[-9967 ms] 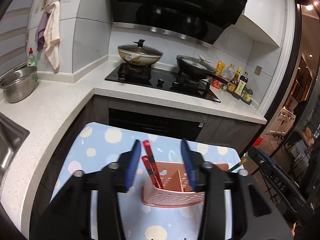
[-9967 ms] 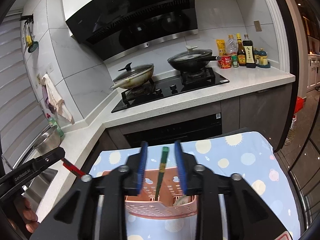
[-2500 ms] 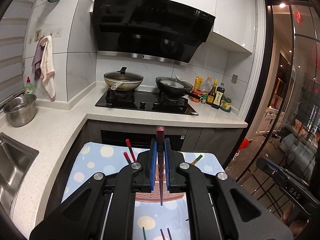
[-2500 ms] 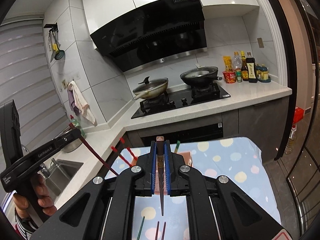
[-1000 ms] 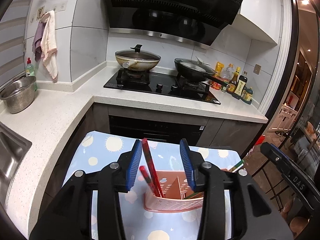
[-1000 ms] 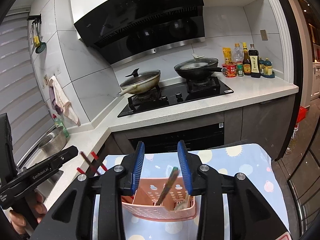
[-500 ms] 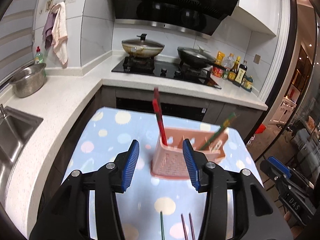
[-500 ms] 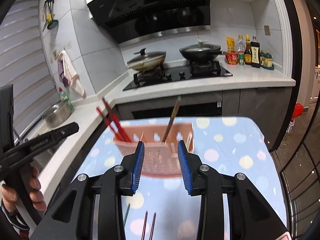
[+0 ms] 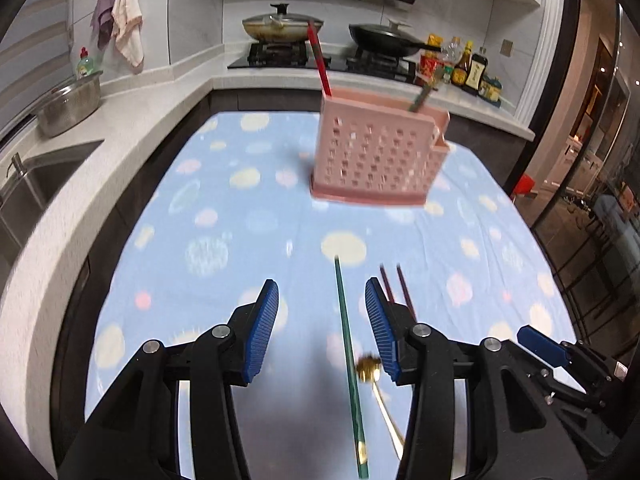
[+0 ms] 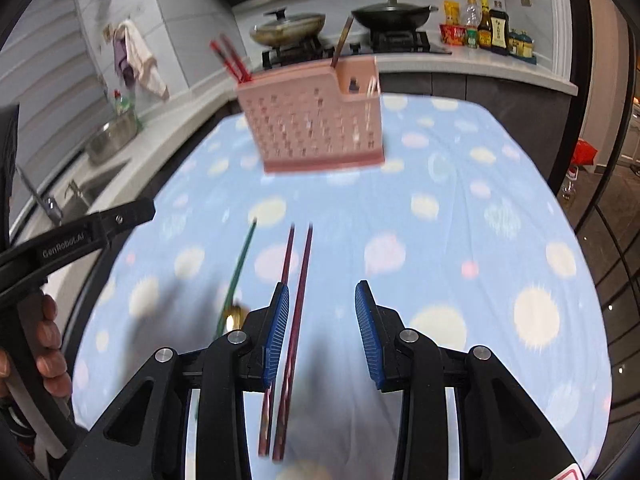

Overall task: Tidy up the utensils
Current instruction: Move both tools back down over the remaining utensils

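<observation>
A pink perforated utensil holder stands on the blue dotted tablecloth, holding red chopsticks and a greenish chopstick; it also shows in the right wrist view. A green chopstick lies between the fingers of my open left gripper. A gold spoon lies beside it. Two dark red chopsticks lie on the cloth under my open right gripper, near its left finger. Both grippers are low over the cloth and empty.
A counter with a steel bowl and sink runs along the left. A stove with two pans sits behind the holder. Sauce bottles stand at the back right. The left gripper's arm shows at the left of the right wrist view.
Both grippers let chopsticks go into the holder, pulled back and came down low over the cloth. The loose chopsticks now lie between their open fingers.
</observation>
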Tool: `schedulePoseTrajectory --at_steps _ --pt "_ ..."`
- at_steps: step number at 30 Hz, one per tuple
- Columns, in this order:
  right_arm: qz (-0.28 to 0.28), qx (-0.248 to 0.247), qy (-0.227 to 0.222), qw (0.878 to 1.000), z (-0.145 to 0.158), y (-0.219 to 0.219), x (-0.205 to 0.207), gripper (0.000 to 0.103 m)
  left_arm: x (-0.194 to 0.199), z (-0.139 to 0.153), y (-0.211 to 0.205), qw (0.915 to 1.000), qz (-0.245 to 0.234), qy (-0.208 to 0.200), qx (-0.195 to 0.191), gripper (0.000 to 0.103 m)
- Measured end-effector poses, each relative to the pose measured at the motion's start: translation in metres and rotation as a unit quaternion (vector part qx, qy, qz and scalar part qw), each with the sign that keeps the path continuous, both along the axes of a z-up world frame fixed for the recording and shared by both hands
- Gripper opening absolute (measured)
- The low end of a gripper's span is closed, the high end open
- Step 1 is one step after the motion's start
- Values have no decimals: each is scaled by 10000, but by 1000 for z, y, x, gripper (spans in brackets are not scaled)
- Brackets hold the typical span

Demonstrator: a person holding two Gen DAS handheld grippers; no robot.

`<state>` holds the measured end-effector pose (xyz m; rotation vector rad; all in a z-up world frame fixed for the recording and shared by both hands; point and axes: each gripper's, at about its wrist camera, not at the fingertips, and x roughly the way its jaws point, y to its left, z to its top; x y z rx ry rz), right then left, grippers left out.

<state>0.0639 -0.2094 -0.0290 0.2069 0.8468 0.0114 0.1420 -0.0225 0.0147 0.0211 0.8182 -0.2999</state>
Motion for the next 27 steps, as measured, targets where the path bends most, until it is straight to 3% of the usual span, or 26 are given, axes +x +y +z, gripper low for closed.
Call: schedulePoseTrajectory --at_steps 6,14,27 --pt "198 -29 432 9989 -34 17 -34 34 -39 -37 -1 9992 -84 372 94 43" --pt "335 69 566 9978 -47 26 -44 34 -67 -68 4 9971 -30 759 86 43" --pt "416 42 672 9969 -56 31 -41 21 -78 -82 -1 9954 -133 935 134 43"
